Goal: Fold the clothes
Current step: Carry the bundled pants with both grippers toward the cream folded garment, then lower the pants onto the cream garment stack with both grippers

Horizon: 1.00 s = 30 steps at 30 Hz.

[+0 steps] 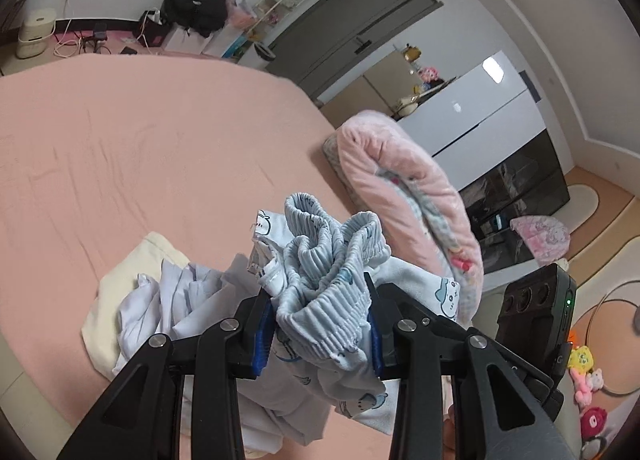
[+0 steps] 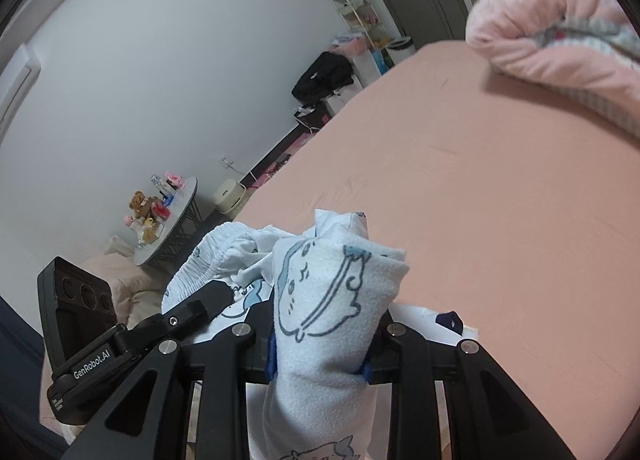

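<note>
Left gripper (image 1: 320, 324) pinching ribbed waistband of printed garment (image 1: 332, 260), right gripper (image 2: 320, 344) pinching its other end; step: carrying garment over bed (image 1: 140, 148); next: spread it flat at frame centre

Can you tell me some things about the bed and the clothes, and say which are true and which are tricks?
1. The left gripper is clamped on the ribbed elastic waistband of the pale blue cartoon-print garment. True.
2. The right gripper is open and empty. False: it pinches a bunched part of that same printed garment.
3. The bed sheet is green. False: it is peach pink.
4. A fluffy pink rolled blanket lies on the bed. True.
5. A crumpled white garment lies on the bed over a cream cloth. True.
</note>
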Motion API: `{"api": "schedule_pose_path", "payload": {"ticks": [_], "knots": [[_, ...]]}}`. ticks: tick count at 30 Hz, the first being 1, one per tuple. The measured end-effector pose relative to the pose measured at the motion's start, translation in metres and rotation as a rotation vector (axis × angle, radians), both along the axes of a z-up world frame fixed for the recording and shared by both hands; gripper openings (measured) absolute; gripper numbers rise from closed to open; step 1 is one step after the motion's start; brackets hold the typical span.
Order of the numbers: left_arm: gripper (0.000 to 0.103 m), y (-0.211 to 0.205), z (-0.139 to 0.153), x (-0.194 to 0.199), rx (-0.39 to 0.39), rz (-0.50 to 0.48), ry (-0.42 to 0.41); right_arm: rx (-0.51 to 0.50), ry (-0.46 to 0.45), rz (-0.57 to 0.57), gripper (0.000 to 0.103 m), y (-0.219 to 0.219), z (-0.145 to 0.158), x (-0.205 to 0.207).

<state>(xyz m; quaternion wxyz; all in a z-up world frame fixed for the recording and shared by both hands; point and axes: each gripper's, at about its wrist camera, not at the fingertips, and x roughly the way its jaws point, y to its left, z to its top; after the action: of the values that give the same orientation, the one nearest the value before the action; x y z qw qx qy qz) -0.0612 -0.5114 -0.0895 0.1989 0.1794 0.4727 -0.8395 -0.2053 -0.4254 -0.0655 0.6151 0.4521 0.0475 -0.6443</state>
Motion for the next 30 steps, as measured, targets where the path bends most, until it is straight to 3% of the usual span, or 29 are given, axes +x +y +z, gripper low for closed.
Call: {"api": "schedule_pose_path", "payload": {"ticks": [5,13,17,22,30], "knots": [[0.034,0.005,-0.010,-0.008,0.025,-0.004,-0.022,0.034,-0.031,0.001,0.029,0.000,-0.020,-0.010],[0.034,0.019,-0.013,-0.014,-0.025,-0.008,-0.078,0.048,-0.100,0.001,0.030,0.007,-0.043,-0.027],[0.034,0.016,-0.034,-0.006,0.018,0.006,-0.112,0.088,-0.134,-0.006,0.030,0.005,-0.065,-0.033],[0.034,0.010,-0.056,0.011,0.084,0.008,-0.107,0.124,-0.267,-0.038,0.036,0.005,-0.102,-0.038],[0.034,0.013,-0.066,0.024,0.102,-0.021,-0.084,0.098,-0.242,-0.070,0.036,0.015,-0.115,-0.021]]}}
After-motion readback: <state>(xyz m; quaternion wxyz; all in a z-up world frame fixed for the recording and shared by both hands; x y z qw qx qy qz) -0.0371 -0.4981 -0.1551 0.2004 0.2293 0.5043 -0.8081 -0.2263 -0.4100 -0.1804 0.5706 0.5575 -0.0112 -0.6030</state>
